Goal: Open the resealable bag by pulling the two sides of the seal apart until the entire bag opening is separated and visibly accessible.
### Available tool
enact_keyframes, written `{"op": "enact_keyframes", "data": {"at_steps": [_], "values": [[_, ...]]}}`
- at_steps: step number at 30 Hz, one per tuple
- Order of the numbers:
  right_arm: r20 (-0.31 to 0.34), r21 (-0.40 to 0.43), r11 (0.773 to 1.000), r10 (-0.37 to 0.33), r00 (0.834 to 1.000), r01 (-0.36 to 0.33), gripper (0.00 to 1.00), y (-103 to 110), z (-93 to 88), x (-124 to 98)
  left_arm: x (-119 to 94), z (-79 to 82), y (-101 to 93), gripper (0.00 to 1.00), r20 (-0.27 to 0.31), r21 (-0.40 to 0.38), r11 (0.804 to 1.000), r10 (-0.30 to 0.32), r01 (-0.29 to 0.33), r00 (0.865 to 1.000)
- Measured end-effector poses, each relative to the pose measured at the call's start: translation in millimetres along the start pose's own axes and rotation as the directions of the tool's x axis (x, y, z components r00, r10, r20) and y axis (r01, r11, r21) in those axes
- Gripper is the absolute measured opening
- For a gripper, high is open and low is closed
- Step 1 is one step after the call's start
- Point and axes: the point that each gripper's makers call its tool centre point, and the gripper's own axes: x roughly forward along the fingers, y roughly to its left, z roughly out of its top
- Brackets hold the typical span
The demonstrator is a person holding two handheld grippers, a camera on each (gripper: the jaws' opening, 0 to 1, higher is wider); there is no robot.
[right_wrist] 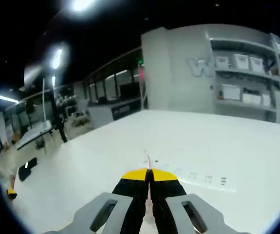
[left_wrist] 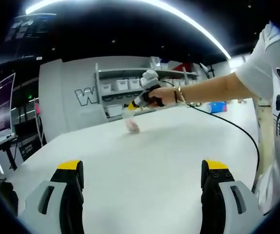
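A: What do I have on my left side?

B: My left gripper [left_wrist: 142, 178] has its fingers [left_wrist: 71, 173] spread wide with nothing between them, hanging above the white surface [left_wrist: 178, 141].

A: And the right?

B: In the left gripper view my right gripper [left_wrist: 133, 106] shows far across the surface, held by a hand [left_wrist: 161, 95] with a bracelet, a black cable [left_wrist: 237, 129] trailing back from it. In the right gripper view its yellow-tipped fingers [right_wrist: 135, 178] are pressed together on the thin top edge of the resealable bag [right_wrist: 198, 175].

A: Where is the bag?

B: It is clear plastic, so hard to trace. It lies out on the surface ahead of the right gripper, with a row of small dark marks along it. From the left gripper view, something pink [left_wrist: 133, 126] sits just under that gripper, blurred.

A: Background?

B: Grey shelves with white bins [left_wrist: 122, 85] against the wall.
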Motion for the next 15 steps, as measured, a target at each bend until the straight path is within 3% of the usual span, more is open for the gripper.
{"op": "enact_keyframes", "data": {"at_steps": [9, 15], "values": [[0.008, -0.039, 0.999, -0.032, 0.999, 0.032, 0.00, -10.8, 8.3, 10.8, 1.7, -2.4, 4.6, 0.99, -0.010, 0.001, 1.000, 0.009, -0.009, 1.000], [-0.006, -0.091, 0.996, -0.022, 1.000, 0.022, 0.00, -3.3, -2.5, 18.7, 4.1, -6.0, 2.8, 0.99, -0.020, -0.002, 1.000, 0.002, -0.003, 1.000]]}}
